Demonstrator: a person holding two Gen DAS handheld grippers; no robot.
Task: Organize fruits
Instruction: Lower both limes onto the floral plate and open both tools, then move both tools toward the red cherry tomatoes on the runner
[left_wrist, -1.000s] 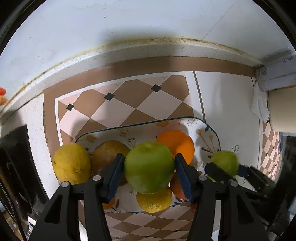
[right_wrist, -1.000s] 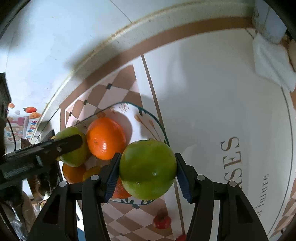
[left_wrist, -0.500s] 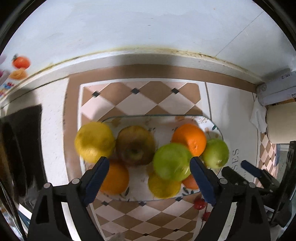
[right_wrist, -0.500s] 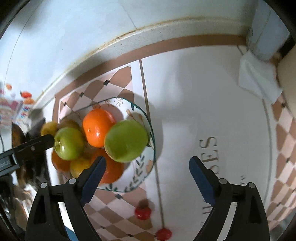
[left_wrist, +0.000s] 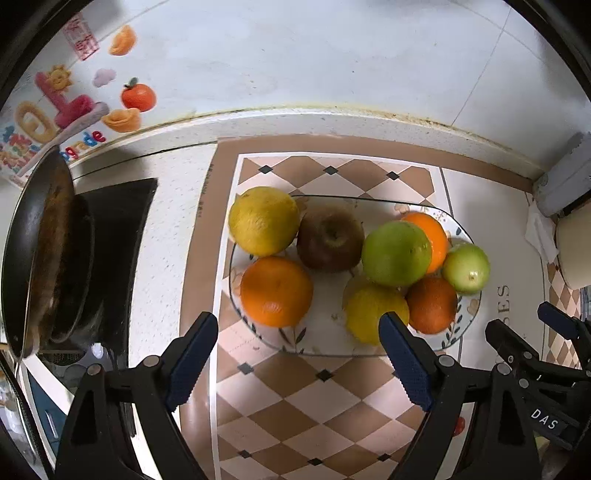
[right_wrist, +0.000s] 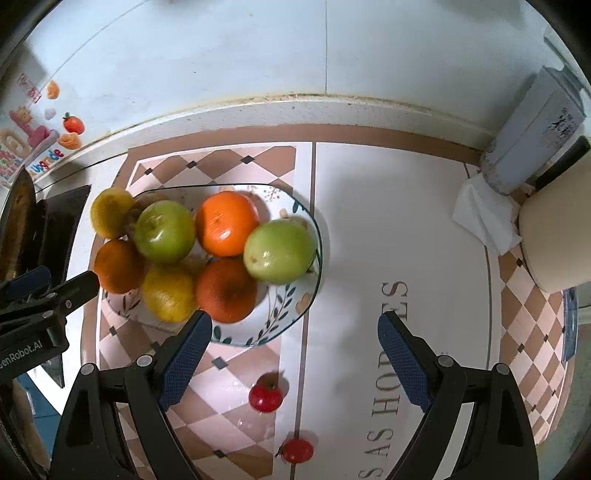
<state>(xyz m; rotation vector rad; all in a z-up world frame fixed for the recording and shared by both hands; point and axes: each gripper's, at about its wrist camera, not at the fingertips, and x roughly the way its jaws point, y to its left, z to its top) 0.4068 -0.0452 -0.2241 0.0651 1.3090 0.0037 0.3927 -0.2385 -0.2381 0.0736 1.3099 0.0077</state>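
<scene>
A floral glass plate holds several fruits: two green apples, oranges, yellow citrus and a brownish apple. In the right wrist view the green apples lie at the plate's left and right edge. My left gripper is open and empty, above the plate's near edge. My right gripper is open and empty, near the plate's right side. Two small red fruits lie on the mat in front of the plate.
A black pan sits on a stove at the left. A grey carton, white tissue and a cream container stand at the right. The wall runs behind the counter.
Both grippers opened and let go of their green apples onto the plate, then pulled back and up, away from the plate.
</scene>
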